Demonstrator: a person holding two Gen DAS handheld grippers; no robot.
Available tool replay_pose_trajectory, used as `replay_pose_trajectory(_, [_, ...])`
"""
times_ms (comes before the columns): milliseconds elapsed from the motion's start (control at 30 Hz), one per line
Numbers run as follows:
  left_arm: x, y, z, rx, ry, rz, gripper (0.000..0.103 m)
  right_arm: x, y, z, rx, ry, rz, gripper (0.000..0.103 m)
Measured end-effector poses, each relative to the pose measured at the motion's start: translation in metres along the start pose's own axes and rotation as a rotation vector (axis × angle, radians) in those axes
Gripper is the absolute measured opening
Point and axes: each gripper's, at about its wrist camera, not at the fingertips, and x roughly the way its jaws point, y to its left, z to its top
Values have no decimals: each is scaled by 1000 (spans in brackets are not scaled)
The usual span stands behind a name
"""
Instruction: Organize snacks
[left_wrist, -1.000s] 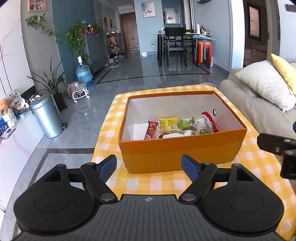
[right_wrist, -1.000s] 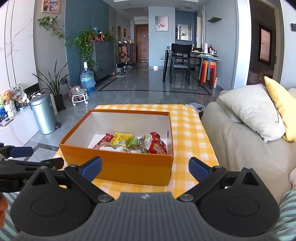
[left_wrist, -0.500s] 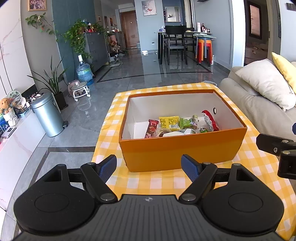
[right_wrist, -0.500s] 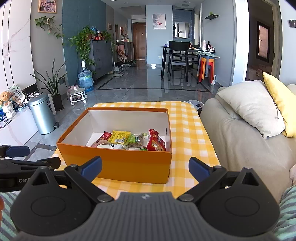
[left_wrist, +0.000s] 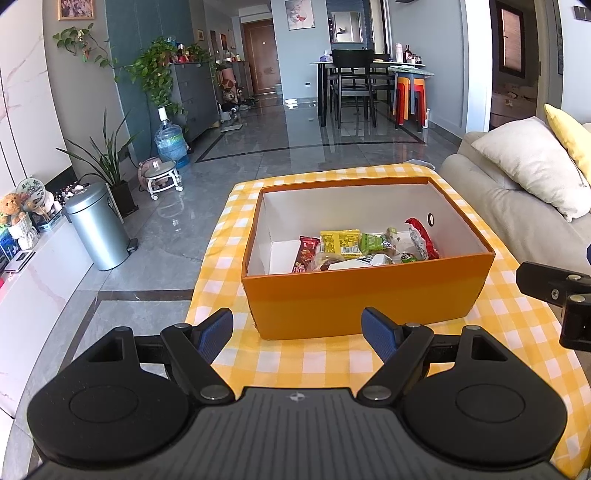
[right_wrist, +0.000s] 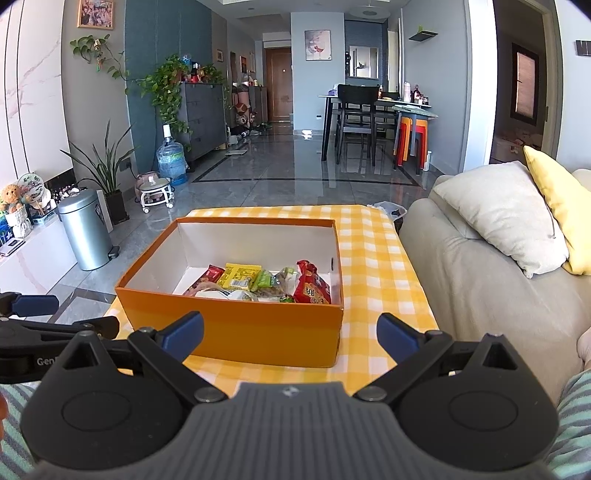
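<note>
An orange box (left_wrist: 354, 302) (right_wrist: 258, 332) with white inner walls sits on a table with a yellow checked cloth (left_wrist: 317, 365) (right_wrist: 373, 251). Several snack packets lie along its near inner side: a yellow packet (left_wrist: 341, 242) (right_wrist: 239, 276), a red bag (left_wrist: 423, 240) (right_wrist: 312, 288), a green one (left_wrist: 371, 242) and a dark red bar (left_wrist: 306, 253). My left gripper (left_wrist: 297, 332) is open in front of the box's near wall, with nothing between its fingers. My right gripper (right_wrist: 290, 334) is open too, held before the box's near right corner.
A beige sofa (right_wrist: 480, 280) with a white cushion (right_wrist: 502, 214) and a yellow cushion (right_wrist: 557, 218) borders the table on the right. A steel bin (left_wrist: 98, 225) stands on the floor to the left. The right gripper's body (left_wrist: 557, 295) shows at the left wrist view's right edge.
Both grippers have drawn back and risen slightly, so the box sits a little lower and farther in each view. Both stay open. The snacks have not moved.
</note>
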Motion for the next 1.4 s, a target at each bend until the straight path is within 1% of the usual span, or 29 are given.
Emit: replay_pose_trajectory(1400, [-5,8,-1,-8,-1,3,93,0,-3,-2,21,12,2,99])
